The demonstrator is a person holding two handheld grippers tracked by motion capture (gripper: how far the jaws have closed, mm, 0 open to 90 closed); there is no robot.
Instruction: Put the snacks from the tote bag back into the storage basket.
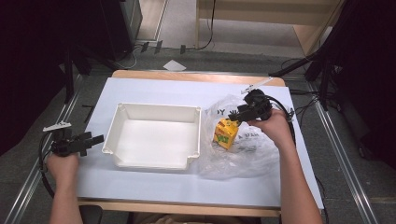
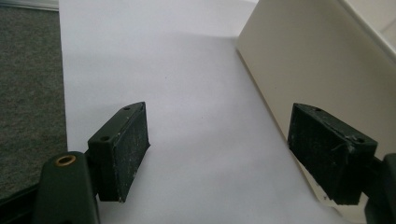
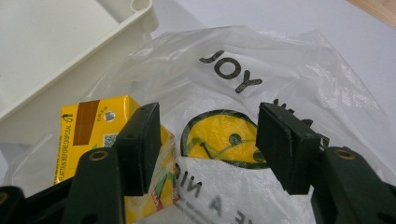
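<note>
Yellow drink carton (image 1: 226, 133) sits on the crumpled plastic bag (image 1: 243, 149), just right of the white tray (image 1: 154, 135). Right tool (image 1: 237, 115) hovers over it, released, nothing clamped. Left tool (image 1: 95, 139) rests released on the worktop (image 1: 140, 186) beside the tray.

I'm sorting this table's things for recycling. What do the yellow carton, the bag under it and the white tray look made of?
The yellow carton looks like coated paperboard: sharp folded edges, glossy print, a foil straw hole. The bag seems thin clear plastic film, crinkled and see-through with printed letters. The white tray is probably moulded rigid plastic: smooth matte walls, rounded rim.
</note>
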